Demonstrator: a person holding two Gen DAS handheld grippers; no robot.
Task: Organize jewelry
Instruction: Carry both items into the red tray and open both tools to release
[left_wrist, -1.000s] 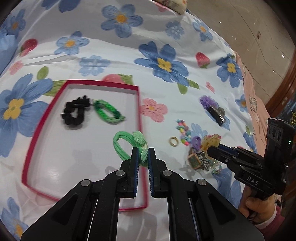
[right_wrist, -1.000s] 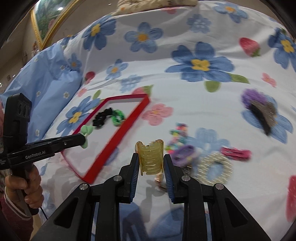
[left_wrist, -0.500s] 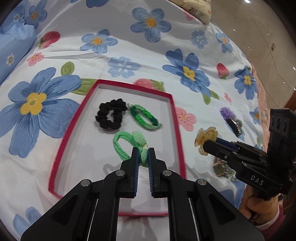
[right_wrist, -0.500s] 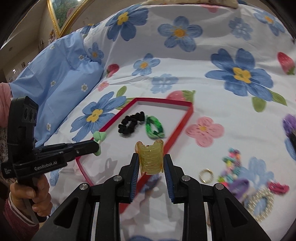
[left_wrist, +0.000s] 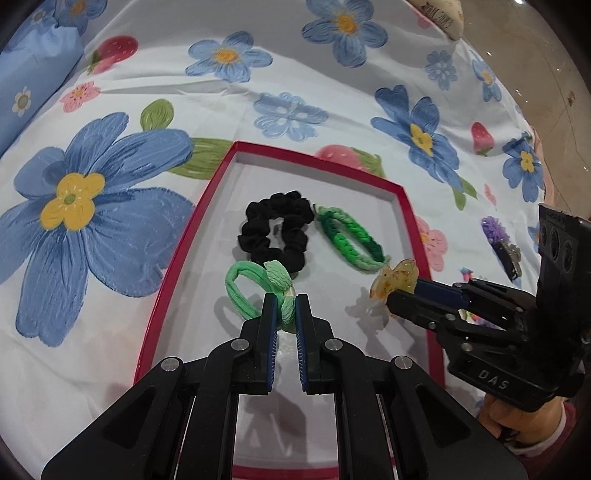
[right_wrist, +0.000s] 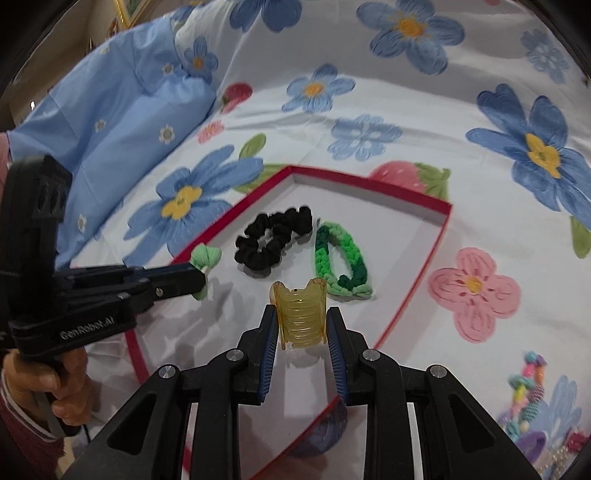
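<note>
1. A red-rimmed tray (left_wrist: 413, 236) with a white floor lies on a bed sheet (left_wrist: 332, 99) printed with blue flowers and strawberries.
2. Inside the tray, towards its far end, a black scrunchie (left_wrist: 275, 230) lies just beside a braided green hair tie (left_wrist: 349, 240); the two look close to touching, but I cannot tell if they do.
3. Outside the tray, beyond its right rim, lie a purple hair clip (left_wrist: 502, 245) and a string of coloured beads (right_wrist: 528, 391). A blue pillow (right_wrist: 122, 110) sits beyond the tray's left side.
4. The left tongs (left_wrist: 285, 312) are clenched on a light green hair tie (left_wrist: 255, 282), pinching its knotted end; the loop hangs over the tray floor, near the black scrunchie.
5. The right tongs (right_wrist: 301, 325) are grasping a yellow claw clip (right_wrist: 300, 314) between their blue pads, opened only as wide as the clip. The clip is over the tray floor, near the braided green hair tie, with its shadow on the tray below.
</note>
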